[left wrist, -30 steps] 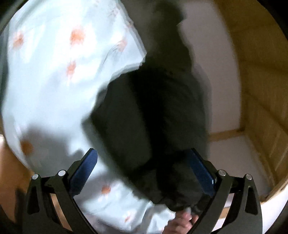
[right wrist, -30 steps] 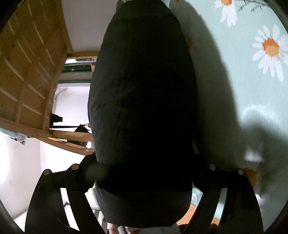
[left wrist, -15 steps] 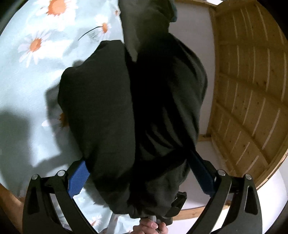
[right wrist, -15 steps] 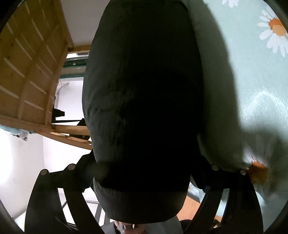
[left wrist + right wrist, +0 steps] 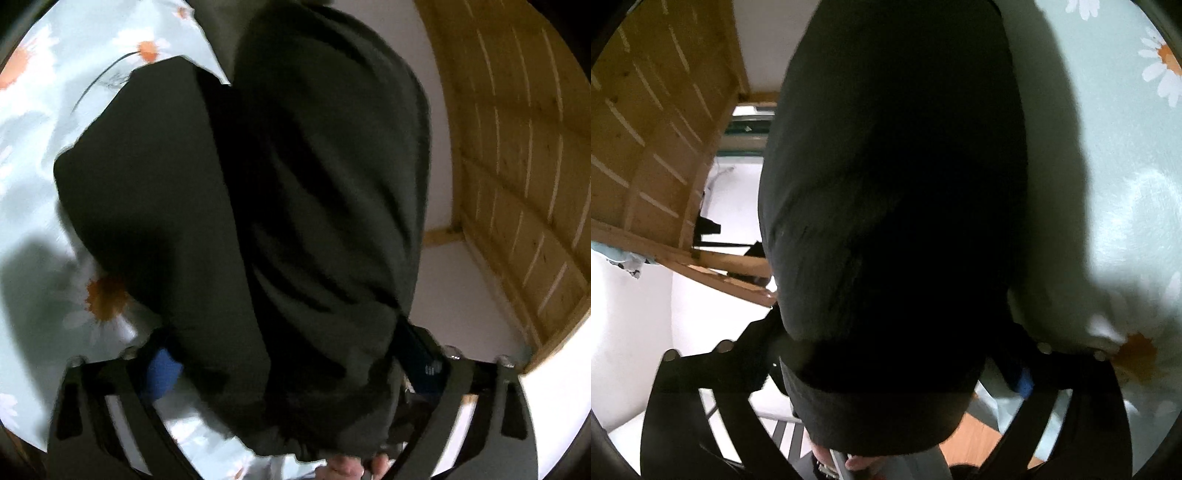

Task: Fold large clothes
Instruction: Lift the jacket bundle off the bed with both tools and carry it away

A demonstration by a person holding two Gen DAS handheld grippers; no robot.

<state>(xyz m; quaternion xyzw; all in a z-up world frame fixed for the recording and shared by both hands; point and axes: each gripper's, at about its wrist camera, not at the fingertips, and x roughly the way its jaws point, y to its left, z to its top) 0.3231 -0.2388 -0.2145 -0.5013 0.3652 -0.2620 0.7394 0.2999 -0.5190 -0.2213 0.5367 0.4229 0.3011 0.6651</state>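
A large dark garment (image 5: 295, 206) fills the middle of the left wrist view, bunched in thick folds that hang down between the fingers of my left gripper (image 5: 291, 365). Its jaws stand wide with cloth draped across them; the grip point is hidden. The same garment (image 5: 894, 192) fills the right wrist view, and its banded hem lies across my right gripper (image 5: 894, 369), whose fingers are spread wide under the cloth. A light blue sheet with daisies (image 5: 44, 206) lies beneath; it also shows in the right wrist view (image 5: 1115, 206).
Slatted wooden bed boards (image 5: 517, 155) rise on the right of the left wrist view and show on the left of the right wrist view (image 5: 653, 140). A white wall (image 5: 461, 288) is behind. A hand (image 5: 347, 469) shows at the bottom edge.
The garment has swung over the sheet and now hangs closer, covering more of both views. The left view has turned from the sheet toward the wooden boards.
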